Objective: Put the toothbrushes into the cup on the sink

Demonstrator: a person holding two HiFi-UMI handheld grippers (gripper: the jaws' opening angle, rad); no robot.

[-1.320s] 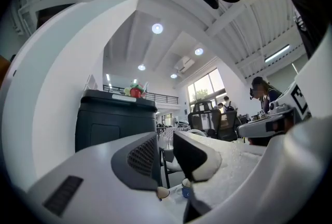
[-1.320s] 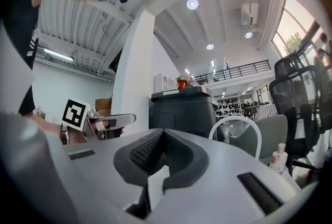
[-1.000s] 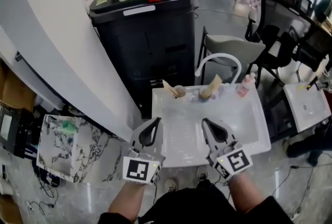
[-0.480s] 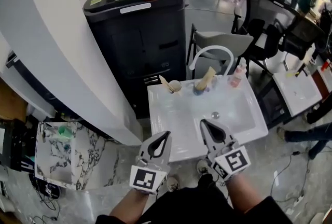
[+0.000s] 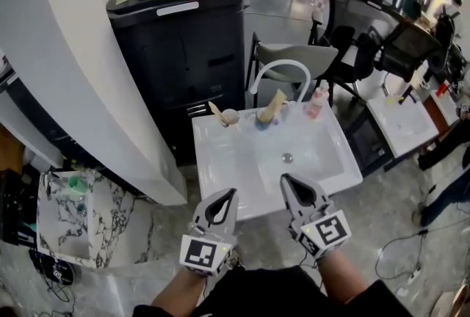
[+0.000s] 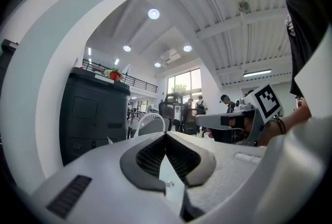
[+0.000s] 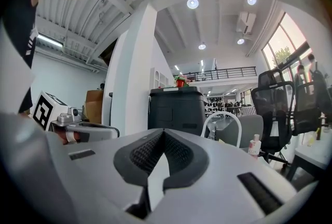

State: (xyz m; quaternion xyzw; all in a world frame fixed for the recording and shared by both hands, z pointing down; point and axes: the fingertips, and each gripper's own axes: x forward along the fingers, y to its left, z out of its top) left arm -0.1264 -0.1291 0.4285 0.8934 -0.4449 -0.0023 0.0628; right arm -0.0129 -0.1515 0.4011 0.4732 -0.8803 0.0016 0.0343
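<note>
- Head view — high above, looking steeply down on the sink, with the left gripper and right gripper near.
- Gripper views sit low, facing level toward the far side — both share the faucet and black cabinet.

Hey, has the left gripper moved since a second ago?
Yes. The left gripper has pulled back from over the sink toward its near edge.

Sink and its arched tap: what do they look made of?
Sink: glossy white with soft reflections, likely glazed ceramic, possibly resin. Tap: smooth white arched tube without chrome shine, probably coated metal or plastic; unclear which.
</note>
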